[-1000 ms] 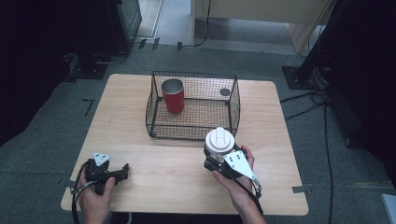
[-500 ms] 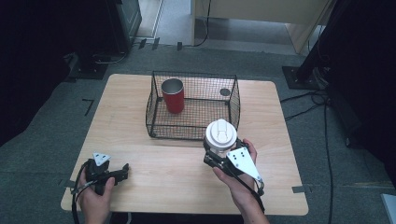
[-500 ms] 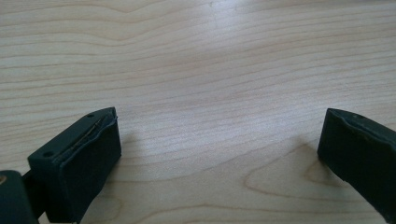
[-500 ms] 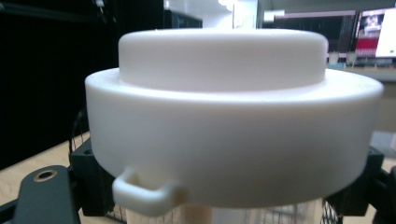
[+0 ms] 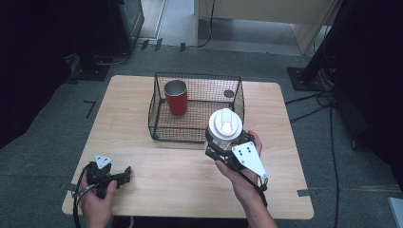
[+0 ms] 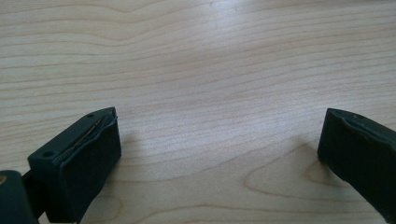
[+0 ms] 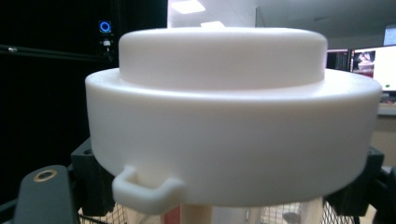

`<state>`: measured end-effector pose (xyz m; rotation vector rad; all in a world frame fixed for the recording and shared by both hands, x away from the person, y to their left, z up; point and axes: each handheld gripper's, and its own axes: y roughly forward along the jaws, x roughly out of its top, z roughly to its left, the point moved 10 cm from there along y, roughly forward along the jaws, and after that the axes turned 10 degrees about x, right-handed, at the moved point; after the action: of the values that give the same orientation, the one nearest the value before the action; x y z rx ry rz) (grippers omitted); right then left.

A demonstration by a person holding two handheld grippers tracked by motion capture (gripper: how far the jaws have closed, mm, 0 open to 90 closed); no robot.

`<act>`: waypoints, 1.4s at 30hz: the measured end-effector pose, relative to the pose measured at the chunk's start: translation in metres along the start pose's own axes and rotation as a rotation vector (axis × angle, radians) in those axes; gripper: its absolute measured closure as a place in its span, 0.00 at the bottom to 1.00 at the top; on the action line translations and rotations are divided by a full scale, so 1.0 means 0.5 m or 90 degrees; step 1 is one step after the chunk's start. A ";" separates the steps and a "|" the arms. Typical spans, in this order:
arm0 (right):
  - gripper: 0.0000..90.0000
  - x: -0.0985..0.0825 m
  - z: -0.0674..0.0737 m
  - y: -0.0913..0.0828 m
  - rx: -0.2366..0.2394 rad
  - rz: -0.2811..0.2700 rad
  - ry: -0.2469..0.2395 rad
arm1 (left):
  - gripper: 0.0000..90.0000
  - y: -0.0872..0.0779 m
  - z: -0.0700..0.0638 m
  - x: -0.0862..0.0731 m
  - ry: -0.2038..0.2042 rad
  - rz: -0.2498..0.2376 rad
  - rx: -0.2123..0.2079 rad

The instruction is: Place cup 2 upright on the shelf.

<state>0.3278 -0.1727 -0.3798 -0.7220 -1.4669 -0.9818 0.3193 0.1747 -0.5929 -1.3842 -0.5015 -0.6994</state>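
My right gripper (image 5: 219, 145) is shut on a clear cup with a wide white lid (image 5: 225, 124), held upright in the air just in front of the black wire basket (image 5: 156, 102). In the right gripper view the lid (image 7: 229, 126) looms close, and the black fingers (image 7: 95, 179) clamp the cup just under it. A red metal cup (image 5: 176, 97) stands upright inside the basket at its left. My left gripper (image 5: 124, 174) rests low at the table's front left, its jaws spread wide with only bare wood between them (image 6: 219, 149).
A small dark round thing (image 5: 229, 94) lies in the basket's back right corner. The wooden table (image 5: 157, 164) has bare wood in front of the basket. Dark stands and cables sit on the floor around the table.
My right gripper has lifted the white-lidded cup off the table and carried it slightly toward the basket. The left gripper has kept still.
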 end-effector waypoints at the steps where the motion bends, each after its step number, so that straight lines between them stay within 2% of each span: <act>1: 0.18 0.005 0.001 0.004 0.000 -0.003 -0.002 | 0.00 0.000 0.000 0.000 0.000 0.000 0.000; 6: 0.18 0.032 0.006 0.020 0.004 -0.026 -0.003 | 0.00 0.000 0.000 0.000 0.000 0.001 0.000; 12: 0.18 0.059 0.007 0.045 -0.007 -0.054 0.003 | 0.00 0.000 0.000 0.000 0.000 0.001 0.000; 19: 0.18 0.087 0.003 0.083 -0.017 -0.079 -0.016 | 0.00 0.000 0.000 0.000 0.000 0.001 0.000; 25: 0.18 0.099 -0.007 0.113 -0.024 -0.089 -0.019 | 0.00 0.000 0.000 0.000 0.000 0.001 0.000; 34: 0.18 0.080 -0.036 0.163 -0.036 -0.076 -0.011 | 0.00 0.000 0.000 0.000 0.001 0.001 0.000; 42: 0.18 0.034 -0.071 0.207 -0.054 -0.056 0.000 | 0.00 0.000 0.000 0.000 0.000 0.001 0.000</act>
<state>0.4323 -0.1587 -0.3461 -0.7236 -1.4745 -1.1173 0.3192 0.1748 -0.5930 -1.3845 -0.5000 -0.6987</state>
